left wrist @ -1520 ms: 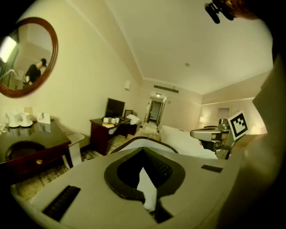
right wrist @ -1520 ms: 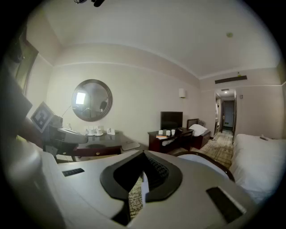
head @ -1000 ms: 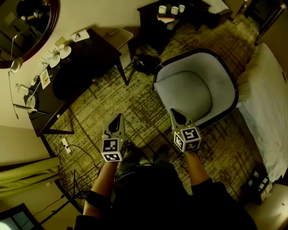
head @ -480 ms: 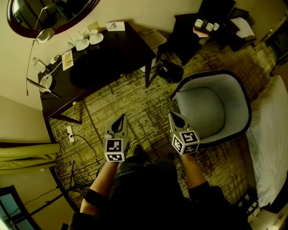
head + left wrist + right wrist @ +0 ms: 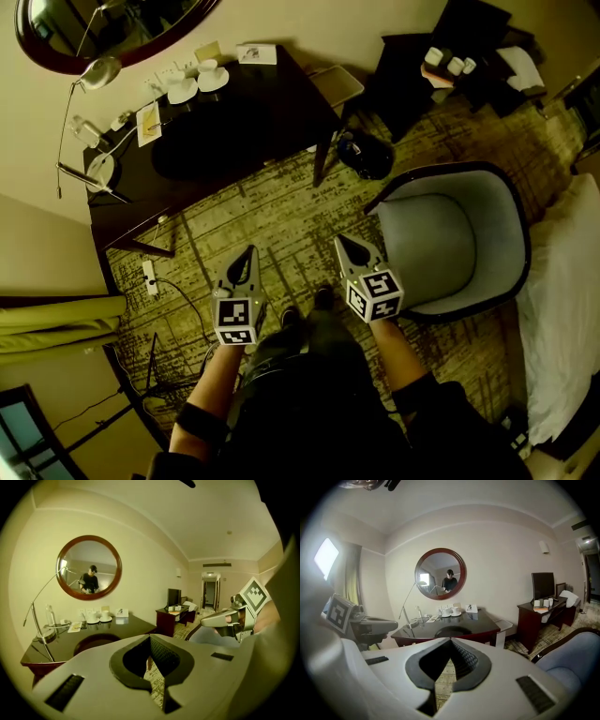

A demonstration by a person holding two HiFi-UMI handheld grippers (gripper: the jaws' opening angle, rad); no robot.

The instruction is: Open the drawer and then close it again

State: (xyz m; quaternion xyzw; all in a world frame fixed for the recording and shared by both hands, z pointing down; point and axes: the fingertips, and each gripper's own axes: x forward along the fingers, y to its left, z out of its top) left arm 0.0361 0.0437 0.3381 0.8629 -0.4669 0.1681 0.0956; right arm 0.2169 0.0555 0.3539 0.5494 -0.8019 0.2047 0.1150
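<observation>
Dark desk [image 5: 246, 120], well beyond closed left claw [image 5: 248, 253], right claw [image 5: 346, 241]

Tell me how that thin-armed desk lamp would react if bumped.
Likely top-heavy: the desk lamp carries its head on a long thin arm over a small base, so a bump could tip it. Probably light, and the glossy desk may let its base slide.

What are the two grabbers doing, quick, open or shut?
Left gripper: shut, holding nothing.
Right gripper: shut, holding nothing.
</observation>
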